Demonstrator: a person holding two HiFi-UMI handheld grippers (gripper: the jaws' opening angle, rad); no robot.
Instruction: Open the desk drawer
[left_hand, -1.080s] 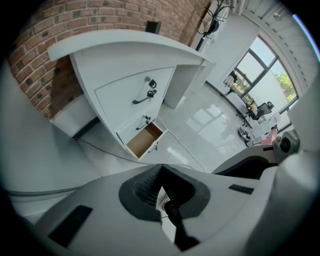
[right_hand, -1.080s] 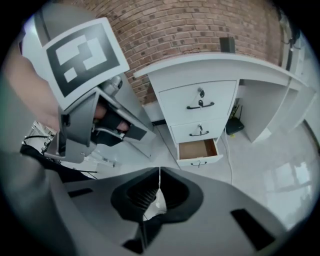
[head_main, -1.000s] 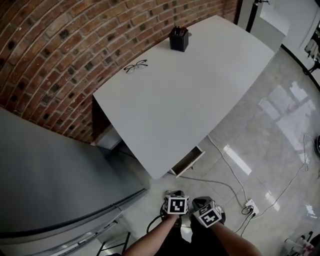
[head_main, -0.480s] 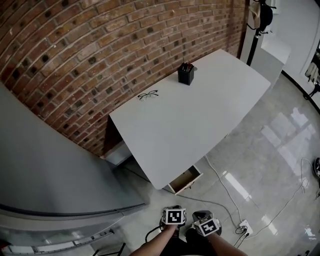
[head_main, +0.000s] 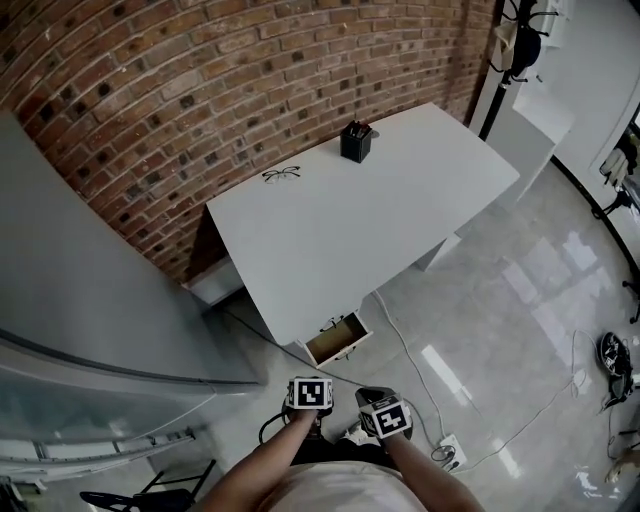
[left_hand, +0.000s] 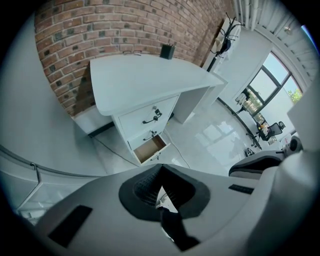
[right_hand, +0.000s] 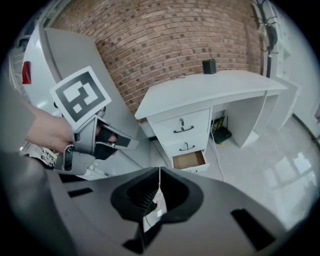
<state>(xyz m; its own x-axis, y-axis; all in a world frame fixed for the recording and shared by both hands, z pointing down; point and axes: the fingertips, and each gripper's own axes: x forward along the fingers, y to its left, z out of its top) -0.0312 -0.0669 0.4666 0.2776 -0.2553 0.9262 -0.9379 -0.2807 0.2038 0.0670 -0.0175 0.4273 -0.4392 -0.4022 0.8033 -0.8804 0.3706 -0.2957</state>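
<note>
The white desk (head_main: 350, 225) stands against the brick wall. Its drawer stack faces me, and the lowest drawer (head_main: 336, 338) is pulled out, showing a bare brown inside (left_hand: 149, 148) (right_hand: 188, 160). The two drawers above it (right_hand: 181, 125) are shut, each with a dark handle. My left gripper (head_main: 310, 400) and right gripper (head_main: 386, 420) hang side by side at the bottom of the head view, well back from the drawer and touching nothing. Each has its jaws together with nothing between them (left_hand: 160, 190) (right_hand: 158, 189). The left gripper (right_hand: 90, 135) also shows in the right gripper view.
Glasses (head_main: 281, 174) and a black pen holder (head_main: 355, 141) sit on the desktop. A large grey cabinet (head_main: 90, 330) stands at the left. Cables (head_main: 400, 345) run over the glossy floor to a power strip (head_main: 447, 452). A white unit (head_main: 530, 130) and coat rack (head_main: 520, 40) stand at the right.
Both grippers have risen and the head view has shifted, so the desk and its open drawer look smaller and farther off. The drawer stays pulled out as before.
</note>
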